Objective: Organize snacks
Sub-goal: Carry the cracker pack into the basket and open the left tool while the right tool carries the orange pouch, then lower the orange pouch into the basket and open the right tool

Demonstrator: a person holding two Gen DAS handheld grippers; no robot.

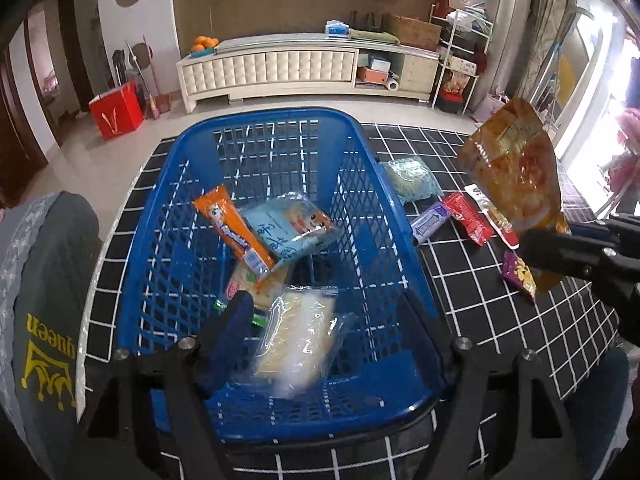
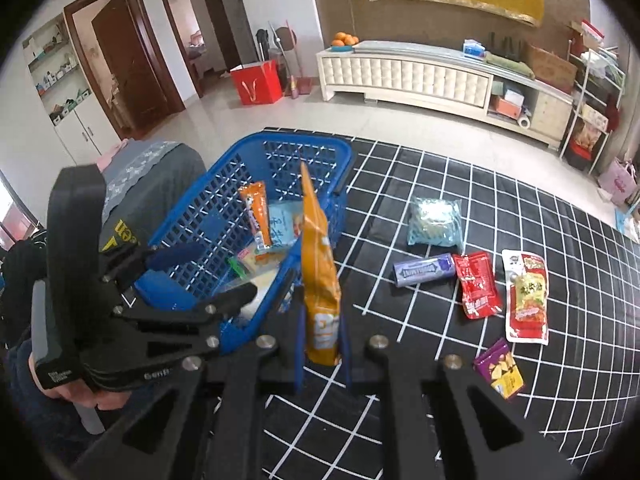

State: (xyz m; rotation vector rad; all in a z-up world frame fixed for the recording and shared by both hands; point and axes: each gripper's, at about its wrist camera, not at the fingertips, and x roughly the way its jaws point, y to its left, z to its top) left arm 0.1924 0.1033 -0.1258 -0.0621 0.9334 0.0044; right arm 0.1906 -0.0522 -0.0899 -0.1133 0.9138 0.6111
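Blue plastic basket (image 1: 360, 152) sits on a black tablecloth with a white grid (image 1: 500, 320), at its left side in the right wrist view. Left gripper (image 1: 320, 308) is over the basket's near end, jaws spread wide with nothing pressed between them; a clear packet of pale noodle-like snack (image 1: 298, 336) appears just below and between the fingers, blurred, inside the basket; I cannot tell whether it touches a finger. Deeper in the basket lie an orange stick-shaped packet (image 1: 232, 228), tilted against a light blue packet (image 1: 288, 232), and under them a pale packet with a pink label (image 1: 256, 284) and a bit of green wrapper (image 1: 256, 320). Right gripper (image 2: 322, 336) is clamped narrow on the lower end of an orange snack pouch (image 2: 318, 264), which stands upright and edge-on in the right wrist view, just right of the basket's near corner; in the left wrist view the same pouch shows its broad face, raised above the cloth. On the cloth, right of the basket and apart from it: a pale green bag (image 2: 434, 220), a purple bar (image 2: 424, 270) touching a red sachet (image 2: 478, 286), a red-and-white packet (image 2: 526, 298), and a small purple packet (image 2: 500, 372) nearest the camera. A grey garment with yellow print (image 1: 44, 300) lies left of the basket.
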